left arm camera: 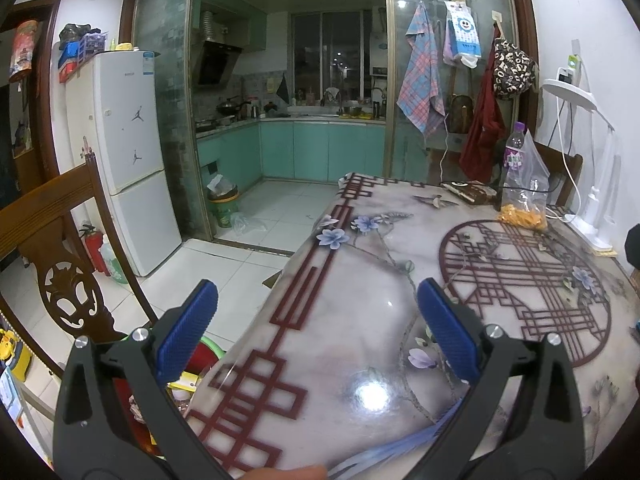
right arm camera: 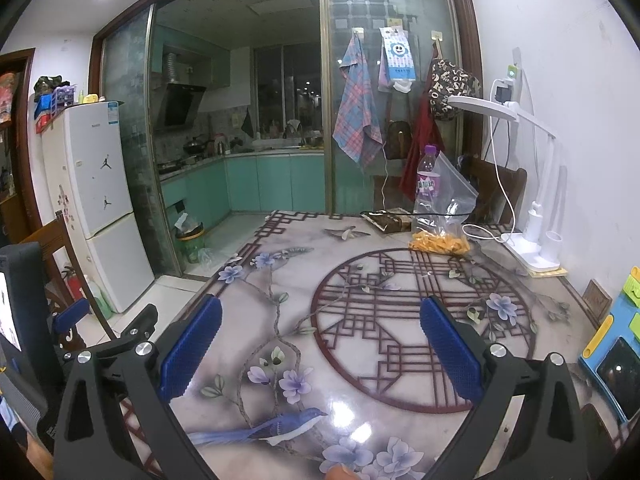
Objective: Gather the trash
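Note:
A clear plastic bag [left arm camera: 526, 196] [right arm camera: 444, 220] holding orange peel scraps lies at the far right of the patterned table [left arm camera: 360, 320] [right arm camera: 280, 320]. Just behind it stands a plastic bottle with a purple cap [left arm camera: 516, 148] [right arm camera: 427, 176]. A brown wrapper or pouch [left arm camera: 468, 191] [right arm camera: 390, 220] lies flat to the left of the bag. My left gripper [left arm camera: 316, 312] hangs open over the table's left edge, nothing between its blue pads. My right gripper [right arm camera: 320, 328] is open above the table's middle, well short of the bag. In the right wrist view, the left gripper [right arm camera: 80, 316] shows at the far left.
A white desk lamp [right arm camera: 532, 216] and its cables stand at the table's right by the wall. A blue and green toy board [right arm camera: 616, 344] leans at the right edge. A carved wooden chair [left arm camera: 68, 280] is left of the table. A green trash bin [left arm camera: 224, 204] stands at the kitchen doorway beside the fridge [left arm camera: 128, 152].

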A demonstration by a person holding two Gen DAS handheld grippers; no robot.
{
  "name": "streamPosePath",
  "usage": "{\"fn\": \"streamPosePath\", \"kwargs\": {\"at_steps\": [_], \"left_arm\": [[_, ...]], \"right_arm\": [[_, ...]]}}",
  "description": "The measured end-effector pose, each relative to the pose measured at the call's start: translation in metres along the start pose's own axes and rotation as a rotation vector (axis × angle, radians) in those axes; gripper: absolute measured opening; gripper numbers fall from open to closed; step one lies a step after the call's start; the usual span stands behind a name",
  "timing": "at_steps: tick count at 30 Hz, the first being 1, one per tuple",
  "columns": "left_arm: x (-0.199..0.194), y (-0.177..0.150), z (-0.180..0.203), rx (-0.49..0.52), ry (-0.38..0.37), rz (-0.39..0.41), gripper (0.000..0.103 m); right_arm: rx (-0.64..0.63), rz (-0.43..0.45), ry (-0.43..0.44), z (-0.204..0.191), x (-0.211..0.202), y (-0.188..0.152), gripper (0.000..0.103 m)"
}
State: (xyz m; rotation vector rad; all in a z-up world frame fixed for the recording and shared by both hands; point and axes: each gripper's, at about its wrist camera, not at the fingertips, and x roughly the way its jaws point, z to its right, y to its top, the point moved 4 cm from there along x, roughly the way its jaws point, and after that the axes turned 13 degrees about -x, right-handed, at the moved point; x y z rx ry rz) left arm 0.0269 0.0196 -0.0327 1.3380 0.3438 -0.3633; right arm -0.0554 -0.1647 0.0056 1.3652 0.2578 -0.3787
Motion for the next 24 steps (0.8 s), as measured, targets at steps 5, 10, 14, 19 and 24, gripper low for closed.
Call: {"fn": "streamPosePath", "kwargs": {"at_steps": [5,10,14,19,24], "left_arm": [[0.0010,-0.0010,0.0001,0.004,-0.001,-0.002,0.098],[0.0008,-0.0009,0.0005,0.003,-0.005,-0.004,0.098],[-0.0020,-0.0025,0.0003,-0.002,-0.026,0.003,0.098],[-0.0038,-0.0048,0.0063,0.044,-0.018,0.017,0.098],[-0.0046,-0.0064,0.0088,0.050,-0.020,0.008,0.098]], "right_arm": [[0.004,-0.001,0.001,0.0008,0.0001,-0.0026,0.096],[0.004,-0.002,0.001,0.0016,0.0018,-0.0029,0.096],[0.004,-0.001,0.001,0.0018,0.0010,-0.0038,0.096],[0.003,-0.004,-0.001,0.0020,0.0013,-0.0035,0.096],[0.007,-0.011,-0.002,0.0031,0.0021,-0.0081,0.096]]}}
